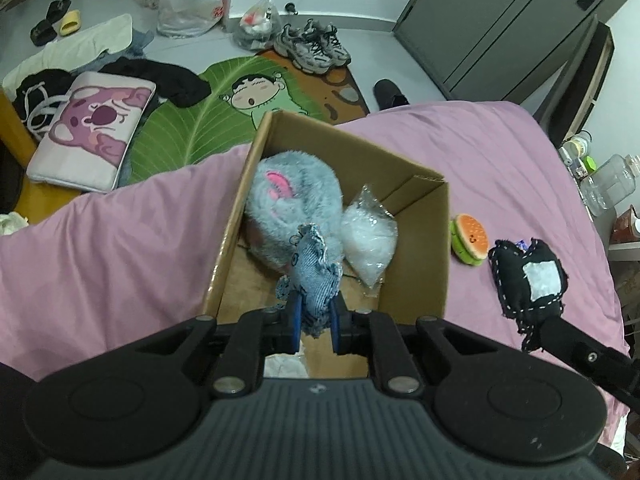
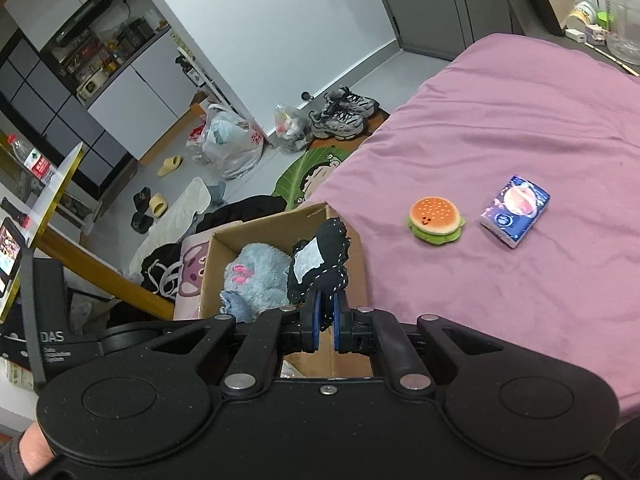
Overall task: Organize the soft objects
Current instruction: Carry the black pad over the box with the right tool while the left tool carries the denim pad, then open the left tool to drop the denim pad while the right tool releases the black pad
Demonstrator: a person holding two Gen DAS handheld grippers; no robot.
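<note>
An open cardboard box (image 1: 434,240) sits on the pink bed, with a fluffy grey-blue plush (image 1: 292,200) and a clear bag of white filling (image 1: 368,240) inside. My left gripper (image 1: 316,320) is shut on a small denim stuffed toy (image 1: 314,272), held over the box's near end. My right gripper (image 2: 326,322) is shut on a black stitched pouch with a white patch (image 2: 320,264), hanging over the box's (image 2: 356,264) right wall. In the left wrist view the black pouch (image 1: 528,276) shows to the right of the box. A burger plush (image 2: 436,220) lies on the bedsheet.
A blue tissue pack (image 2: 516,210) lies beside the burger plush on the pink sheet (image 2: 520,120). Past the bed's edge the floor holds a leaf-shaped mat (image 1: 192,128), a pillow (image 1: 92,132), clothes, sneakers (image 1: 312,46), slippers and plastic bags. Jars stand on a side table (image 1: 608,184) at right.
</note>
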